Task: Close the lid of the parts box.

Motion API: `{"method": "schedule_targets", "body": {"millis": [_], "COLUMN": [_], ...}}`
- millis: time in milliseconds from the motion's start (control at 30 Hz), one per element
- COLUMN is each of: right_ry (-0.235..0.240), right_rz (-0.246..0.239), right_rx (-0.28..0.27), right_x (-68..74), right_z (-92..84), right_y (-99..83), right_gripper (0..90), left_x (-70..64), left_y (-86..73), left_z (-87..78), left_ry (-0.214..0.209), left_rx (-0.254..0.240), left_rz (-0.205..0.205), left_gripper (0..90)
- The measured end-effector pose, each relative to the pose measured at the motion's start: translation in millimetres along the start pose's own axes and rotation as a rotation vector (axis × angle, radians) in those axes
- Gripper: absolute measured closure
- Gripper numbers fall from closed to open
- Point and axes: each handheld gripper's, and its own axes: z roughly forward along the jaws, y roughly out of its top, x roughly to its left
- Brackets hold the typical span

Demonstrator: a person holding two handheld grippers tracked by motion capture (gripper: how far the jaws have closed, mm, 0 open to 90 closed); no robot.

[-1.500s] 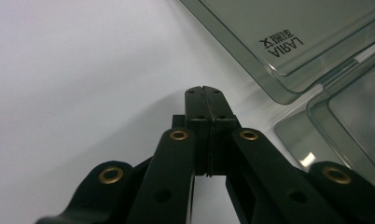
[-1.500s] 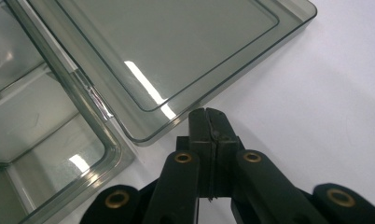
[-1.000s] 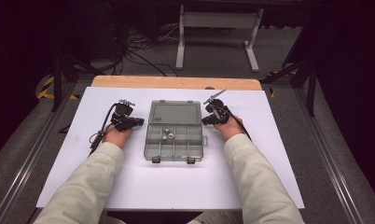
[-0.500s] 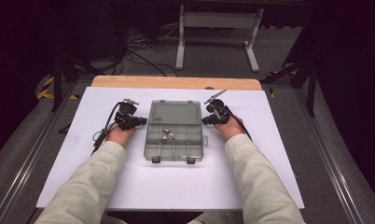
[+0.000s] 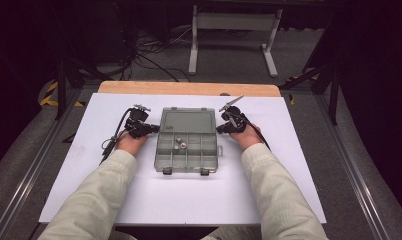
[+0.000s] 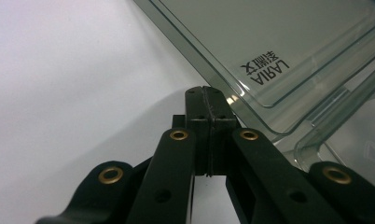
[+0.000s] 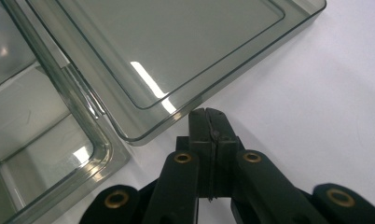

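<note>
Left tongs [image 5: 151, 129] have edged in to the open box [image 5: 187, 141]; right tongs [image 5: 222, 129] unmoved; both pinched empty at its lid, ready to close it

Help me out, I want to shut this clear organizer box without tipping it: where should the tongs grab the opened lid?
Probably at the lid's side edges near the far corners, one pair of tongs from each side. The lid lies flat on the white table beyond the compartment tray; its raised rim is thin enough to pinch. Left tongs and right tongs sit shut beside those edges, so open them first.
</note>
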Motion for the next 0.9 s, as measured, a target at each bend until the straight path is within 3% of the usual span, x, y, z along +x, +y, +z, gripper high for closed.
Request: {"method": "schedule_targets", "body": {"millis": [367, 500, 700, 900], "right_ry": [0.011, 0.005, 0.009, -0.006], "right_rz": [0.015, 0.002, 0.015, -0.007], "right_rx": [-0.02, -0.03, -0.04, -0.042], "right_x": [-2.8, -2.3, -2.5, 0.8], "right_z": [2.2, 4.0, 5.1, 4.8], "right_y": [0.2, 1.6, 2.3, 3.0], "right_gripper": [89.9, 89.9, 89.9, 90.0], "left_x": [-0.3, -3.3, -3.9, -5.7], "left_y": [0.0, 0.8, 3.5, 4.3], "left_z": [1.8, 3.2, 4.4, 3.3], "left_ry": [0.009, 0.026, 0.026, 0.018], "left_rx": [-0.017, -0.022, -0.013, -0.02], "left_rz": [0.007, 0.031, 0.026, 0.035], "left_gripper": [89.7, 89.7, 89.7, 89.7]}}
